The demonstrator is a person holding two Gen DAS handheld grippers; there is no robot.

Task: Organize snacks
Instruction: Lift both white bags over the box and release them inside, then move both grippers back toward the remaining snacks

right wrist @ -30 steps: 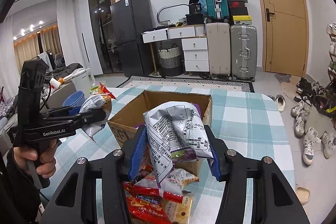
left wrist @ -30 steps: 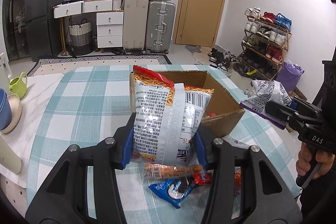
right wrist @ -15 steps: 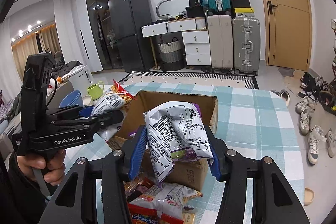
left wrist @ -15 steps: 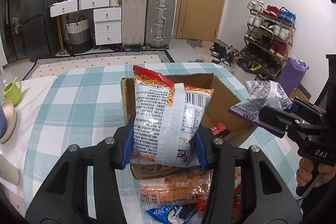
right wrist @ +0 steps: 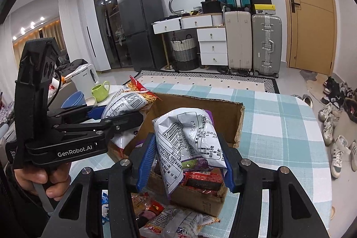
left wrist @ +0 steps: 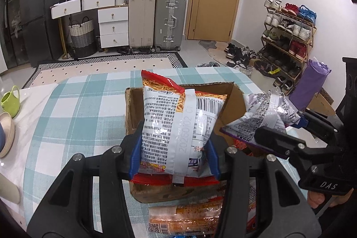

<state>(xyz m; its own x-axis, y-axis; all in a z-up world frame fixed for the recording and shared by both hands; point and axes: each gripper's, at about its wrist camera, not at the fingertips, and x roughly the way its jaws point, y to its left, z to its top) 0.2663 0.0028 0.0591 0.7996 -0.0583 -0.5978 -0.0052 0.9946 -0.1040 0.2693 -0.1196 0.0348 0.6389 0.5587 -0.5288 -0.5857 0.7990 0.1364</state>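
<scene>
My left gripper [left wrist: 175, 157] is shut on a red and silver snack bag [left wrist: 178, 124] and holds it over the near-left part of the open cardboard box [left wrist: 133, 104]. My right gripper [right wrist: 185, 162] is shut on a purple and silver snack bag [right wrist: 189, 137] and holds it over the box [right wrist: 236, 126] at its near-right side. Each gripper shows in the other's view: the right one [left wrist: 287, 135] with its bag [left wrist: 265, 115], the left one [right wrist: 125, 117] with its bag [right wrist: 127, 102]. A red packet [right wrist: 203, 181] lies inside the box.
Several loose snack packets [left wrist: 185, 218] lie on the checked tablecloth [left wrist: 73, 108] in front of the box, also in the right wrist view [right wrist: 174, 220]. A green mug [left wrist: 10, 100] and stacked bowls [left wrist: 5, 133] stand at the table's left edge.
Both grippers have moved forward and toward each other with their bags, from in front of the box to over its opening.
</scene>
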